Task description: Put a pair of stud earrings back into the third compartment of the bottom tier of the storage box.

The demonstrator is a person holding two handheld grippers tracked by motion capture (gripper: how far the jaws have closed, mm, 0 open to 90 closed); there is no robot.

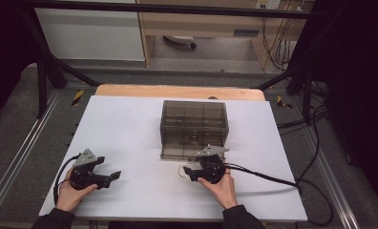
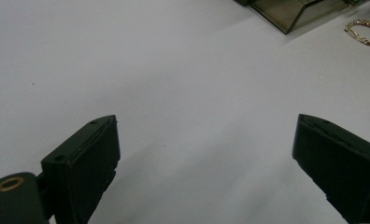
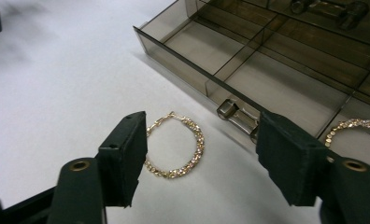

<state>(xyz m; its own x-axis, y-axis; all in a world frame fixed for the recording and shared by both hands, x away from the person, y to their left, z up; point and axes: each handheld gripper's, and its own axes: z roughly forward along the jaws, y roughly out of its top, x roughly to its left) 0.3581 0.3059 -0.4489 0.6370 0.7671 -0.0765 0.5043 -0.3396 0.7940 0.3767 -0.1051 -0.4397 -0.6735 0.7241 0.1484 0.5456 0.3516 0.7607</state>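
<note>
A: Where is the gold bracelet [image 3: 176, 147] lying?
B: On the white table [image 1: 130, 129], just before the smoked organizer's open drawer [image 3: 267, 65]. The right gripper [image 3: 202, 158] is hovering over it, jaws spread.
A: And the left gripper [image 2: 204, 158]?
B: Sitting well apart, jaws spread wide, gripping nothing.

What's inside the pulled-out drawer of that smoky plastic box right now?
The drawer is split by dividers. The nearest compartments look bare, and one at the right holds a gold bracelet, partly hidden by the right gripper's jaw. A second gold bracelet lies outside on the table.
</note>
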